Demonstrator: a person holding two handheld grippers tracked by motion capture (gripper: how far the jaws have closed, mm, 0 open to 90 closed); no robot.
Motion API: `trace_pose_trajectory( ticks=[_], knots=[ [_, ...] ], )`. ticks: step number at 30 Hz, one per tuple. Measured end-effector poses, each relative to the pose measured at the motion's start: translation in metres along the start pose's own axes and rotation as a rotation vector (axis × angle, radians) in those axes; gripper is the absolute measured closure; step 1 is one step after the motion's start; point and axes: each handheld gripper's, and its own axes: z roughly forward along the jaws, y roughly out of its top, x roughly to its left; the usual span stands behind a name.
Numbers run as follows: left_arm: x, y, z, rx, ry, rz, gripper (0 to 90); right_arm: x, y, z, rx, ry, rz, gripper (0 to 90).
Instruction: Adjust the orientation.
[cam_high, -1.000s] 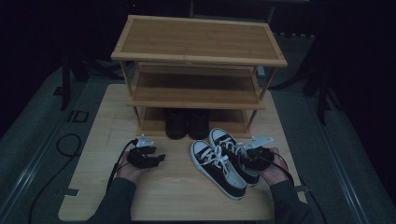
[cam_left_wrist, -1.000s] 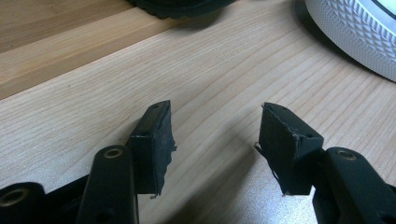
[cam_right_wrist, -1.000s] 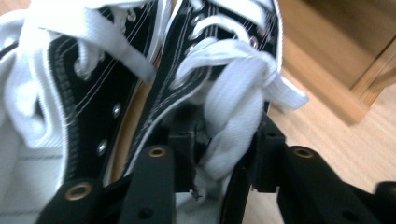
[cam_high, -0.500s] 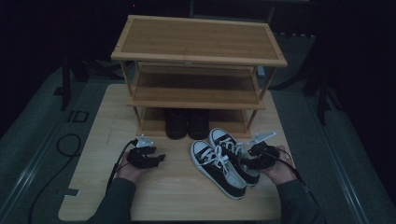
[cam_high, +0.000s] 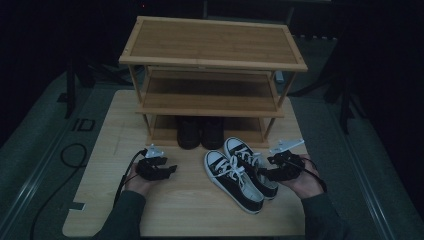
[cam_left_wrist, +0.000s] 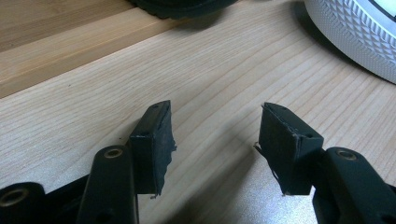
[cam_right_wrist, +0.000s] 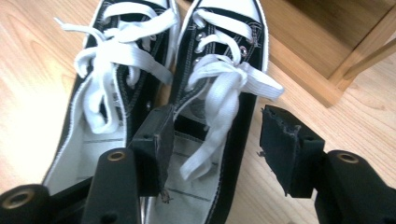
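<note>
A pair of black-and-white lace-up sneakers (cam_high: 235, 175) lies on the wooden board (cam_high: 115, 145), toes toward the rack. My right gripper (cam_high: 264, 173) hovers at the heel of the right-hand sneaker (cam_right_wrist: 224, 70). Its jaws have just been opening. One pad (cam_right_wrist: 156, 144) is over the shoe's opening and the other is outside, with the shoe's outer side wall between them and untouched. My left gripper (cam_high: 171, 169) rests left of the pair, open over bare wood (cam_left_wrist: 215, 140), with nothing between its pads. A white rubber toe cap (cam_left_wrist: 355, 32) is at the upper right of the left gripper view.
A three-tier bamboo shoe rack (cam_high: 210, 55) stands at the back of the board. A dark pair of shoes (cam_high: 200, 132) sits on its bottom level. A black cable (cam_high: 70, 155) loops on the floor to the left. Bare board lies between my grippers.
My right gripper has lifted slightly at the sneaker's heel and its jaws stand wider. The left hand and its gripper have stayed put.
</note>
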Motion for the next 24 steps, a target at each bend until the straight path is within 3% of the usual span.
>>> trace_pose_trajectory(
  ticks=[6, 13, 24],
  knots=[
    [0.000, 0.000, 0.000, 0.001, 0.001, 0.001, 45.1, 0.001, 0.000, -0.005, -0.027, 0.040, 0.051, 45.6],
    [0.000, 0.000, 0.000, 0.002, 0.001, 0.003, 45.1, 0.006, 0.000, -0.003, -0.028, 0.043, 0.035, 43.1],
    [0.000, 0.000, 0.000, 0.002, 0.003, 0.002, 44.9, 0.017, -0.001, 0.005, -0.017, 0.086, 0.021, 39.6]
  ],
)
